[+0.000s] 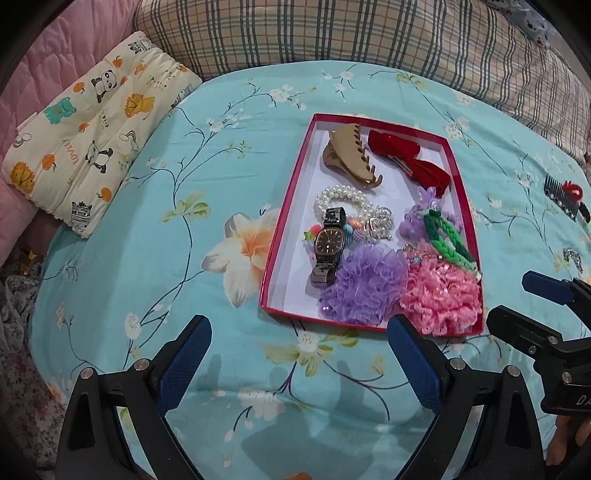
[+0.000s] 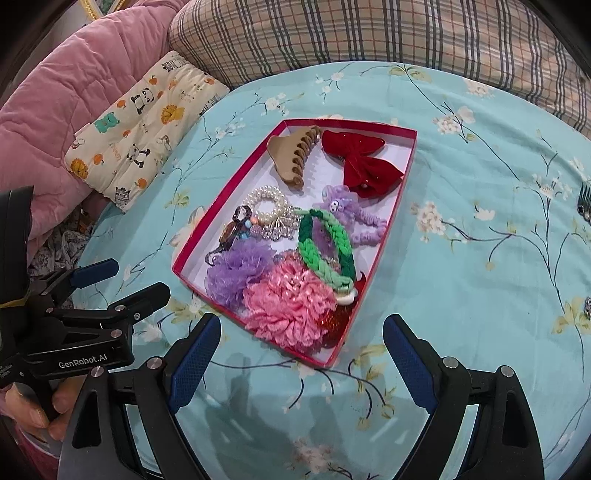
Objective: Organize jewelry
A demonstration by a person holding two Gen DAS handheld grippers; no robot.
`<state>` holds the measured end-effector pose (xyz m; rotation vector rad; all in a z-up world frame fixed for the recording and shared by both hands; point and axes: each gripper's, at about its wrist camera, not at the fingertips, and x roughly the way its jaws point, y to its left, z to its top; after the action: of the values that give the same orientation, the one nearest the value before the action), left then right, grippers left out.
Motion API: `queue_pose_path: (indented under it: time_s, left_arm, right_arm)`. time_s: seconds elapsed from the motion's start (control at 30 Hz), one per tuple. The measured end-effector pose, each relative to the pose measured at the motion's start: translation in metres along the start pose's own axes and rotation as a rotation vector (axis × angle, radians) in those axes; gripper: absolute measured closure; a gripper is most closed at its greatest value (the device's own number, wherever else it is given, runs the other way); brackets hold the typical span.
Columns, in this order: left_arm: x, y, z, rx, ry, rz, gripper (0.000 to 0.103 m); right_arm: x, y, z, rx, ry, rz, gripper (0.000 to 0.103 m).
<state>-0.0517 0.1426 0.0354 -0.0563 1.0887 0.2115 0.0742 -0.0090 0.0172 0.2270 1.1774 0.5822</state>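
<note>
A red-rimmed white box (image 1: 291, 192) (image 2: 229, 184) lies on the flowered blue bedspread. In it are a tan claw clip (image 1: 351, 155) (image 2: 291, 155), a red bow (image 1: 410, 158) (image 2: 365, 162), a pearl bracelet (image 1: 343, 199) (image 2: 267, 201), a dark wristwatch (image 1: 328, 243), a green braided band (image 1: 447, 236) (image 2: 325, 247), a purple scrunchie (image 1: 365, 284) (image 2: 236, 273) and a pink scrunchie (image 1: 443, 295) (image 2: 288, 306). My left gripper (image 1: 299, 332) (image 2: 122, 277) is open over the bedspread in front of the box. My right gripper (image 2: 301, 328) (image 1: 513, 299) is open at the box's near right corner, empty.
A black comb clip with a red ornament (image 1: 565, 195) and a small silver piece (image 1: 572, 256) lie on the bedspread right of the box. An animal-print pillow (image 1: 92, 122), a pink quilt (image 2: 62, 96) and a plaid blanket (image 1: 332, 33) border the far side.
</note>
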Motion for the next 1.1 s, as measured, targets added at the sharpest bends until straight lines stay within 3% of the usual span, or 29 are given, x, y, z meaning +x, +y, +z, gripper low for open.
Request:
queue_pose_path:
  time_s: [0.53, 1.1]
  left_arm:
    - [0.005, -0.002, 0.008, -0.029, -0.003, -0.034, 0.006]
    - [0.010, -0.006, 0.009, -0.033, 0.004, -0.028, 0.006]
  right_arm:
    - [0.006, -0.005, 0.012, 0.012, -0.017, 0.048, 0.012]
    - [0.011, -0.013, 0.016, 0.024, -0.010, 0.044, 0.012]
